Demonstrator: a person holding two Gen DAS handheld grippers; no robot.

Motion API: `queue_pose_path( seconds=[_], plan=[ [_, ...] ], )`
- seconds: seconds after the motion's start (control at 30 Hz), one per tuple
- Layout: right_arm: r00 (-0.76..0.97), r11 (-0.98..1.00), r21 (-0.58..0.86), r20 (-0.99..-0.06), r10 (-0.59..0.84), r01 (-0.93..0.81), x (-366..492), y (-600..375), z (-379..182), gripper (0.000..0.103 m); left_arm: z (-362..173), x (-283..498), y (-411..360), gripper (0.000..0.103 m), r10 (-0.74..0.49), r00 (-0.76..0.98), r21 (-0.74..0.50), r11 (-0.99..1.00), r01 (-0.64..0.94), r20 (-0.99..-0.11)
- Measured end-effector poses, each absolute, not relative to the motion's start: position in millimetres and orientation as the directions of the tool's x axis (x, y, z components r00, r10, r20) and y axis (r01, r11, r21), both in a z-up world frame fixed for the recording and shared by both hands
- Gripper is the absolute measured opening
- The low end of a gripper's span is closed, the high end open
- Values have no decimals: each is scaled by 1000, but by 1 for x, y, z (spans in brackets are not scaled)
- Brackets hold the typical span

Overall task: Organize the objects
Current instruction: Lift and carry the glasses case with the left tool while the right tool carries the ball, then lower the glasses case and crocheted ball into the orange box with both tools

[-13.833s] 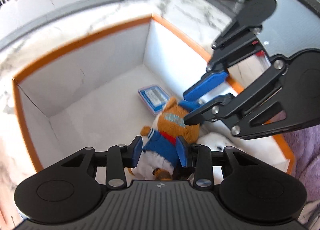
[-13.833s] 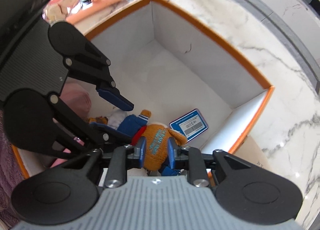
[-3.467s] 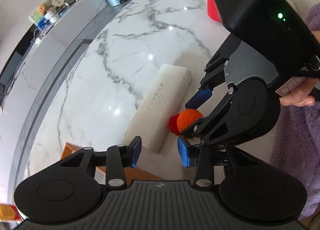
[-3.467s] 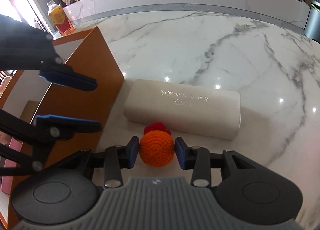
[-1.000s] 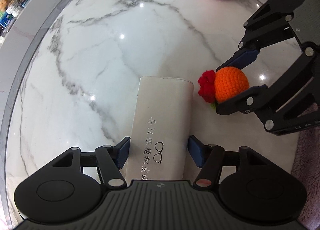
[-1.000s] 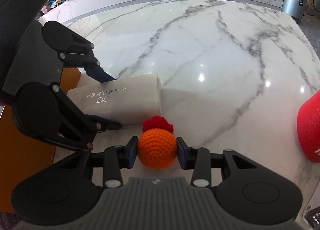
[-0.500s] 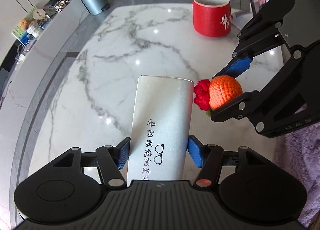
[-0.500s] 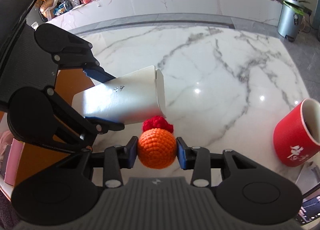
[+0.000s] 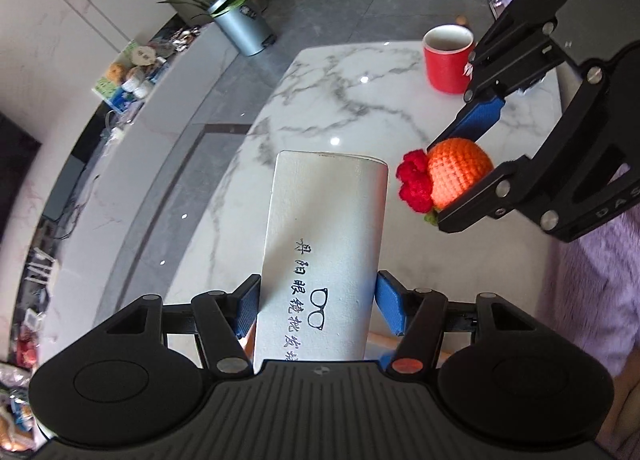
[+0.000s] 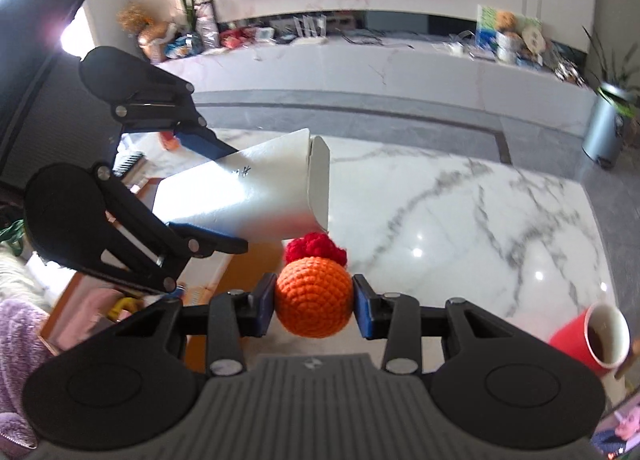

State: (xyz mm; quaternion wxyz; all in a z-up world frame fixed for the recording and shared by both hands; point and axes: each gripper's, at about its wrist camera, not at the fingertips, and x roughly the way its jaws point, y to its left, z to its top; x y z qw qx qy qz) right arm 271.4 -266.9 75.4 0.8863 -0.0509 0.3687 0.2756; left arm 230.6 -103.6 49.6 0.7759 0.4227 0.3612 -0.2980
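Note:
My left gripper (image 9: 318,306) is shut on a white glasses case (image 9: 326,244) with black lettering, held up above the marble table (image 9: 340,108). The same glasses case (image 10: 248,196) shows at the left of the right wrist view, clamped by the left gripper (image 10: 224,196). My right gripper (image 10: 314,306) is shut on an orange crocheted ball (image 10: 314,302) topped with a red tuft. That ball (image 9: 456,172) hangs just right of the case, in the right gripper (image 9: 460,176). Both objects are lifted clear of the table.
A red mug (image 9: 448,58) stands at the table's far right; the mug (image 10: 596,340) is low right in the right wrist view. The orange-edged box (image 10: 80,300) with pink items lies below left. A grey bin (image 9: 240,26), a long marble bench (image 10: 360,68) and purple fabric (image 9: 592,288) surround.
Both grippers have risen from the table with their loads; the glasses case left the tabletop. The views tilted up, so the room, bench and bin came into sight.

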Motion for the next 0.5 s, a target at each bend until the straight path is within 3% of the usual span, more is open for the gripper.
queue_pose_path(
  seconds=[0.3,0.5],
  plan=[
    [494,741,113,-678,545,-662,270,-190,81,42,8,232,-44,71,-1,561,502,446,742,-828],
    [450,711,82,-723,525,-698,287,-155,62,42,-32,245,-30,71,-4,505,466,377,800,-863]
  ],
)
